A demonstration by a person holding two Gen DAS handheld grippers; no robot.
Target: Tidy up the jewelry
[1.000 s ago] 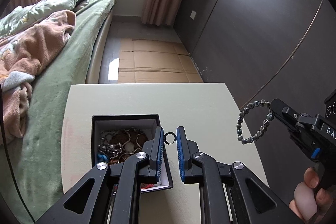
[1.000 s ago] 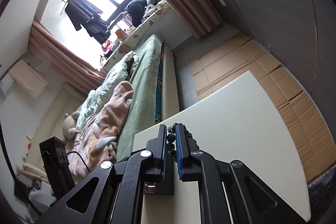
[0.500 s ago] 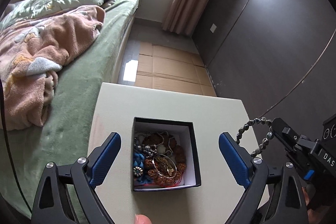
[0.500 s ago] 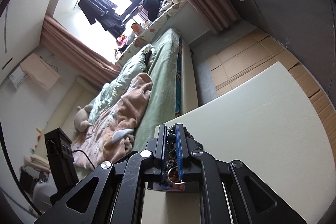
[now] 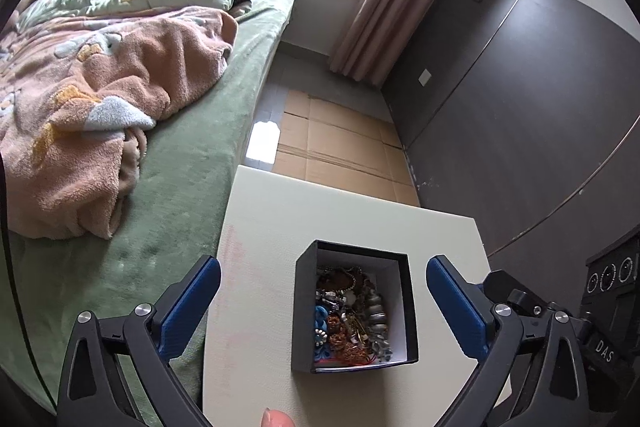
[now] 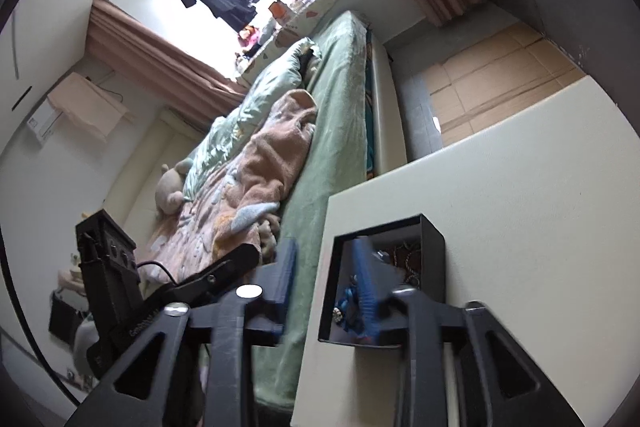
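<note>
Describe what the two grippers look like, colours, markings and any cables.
The left gripper has black angular linkage arms with triangular cut-outs, silver pivot screws and blue ribbed pads. The right gripper is built the same, its blue pads blurred. In the left view its black body bears white letters "DAS". In the right view the left gripper's body carries white lettering and a thin black cable.

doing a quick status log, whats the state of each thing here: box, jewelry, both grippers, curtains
black box: lid off, upright on the table
jewelry: tangled heap inside the box
left gripper: open wide, empty, jaws opening
right gripper: jaws opening, nothing between them
curtains: drawn aside
</note>
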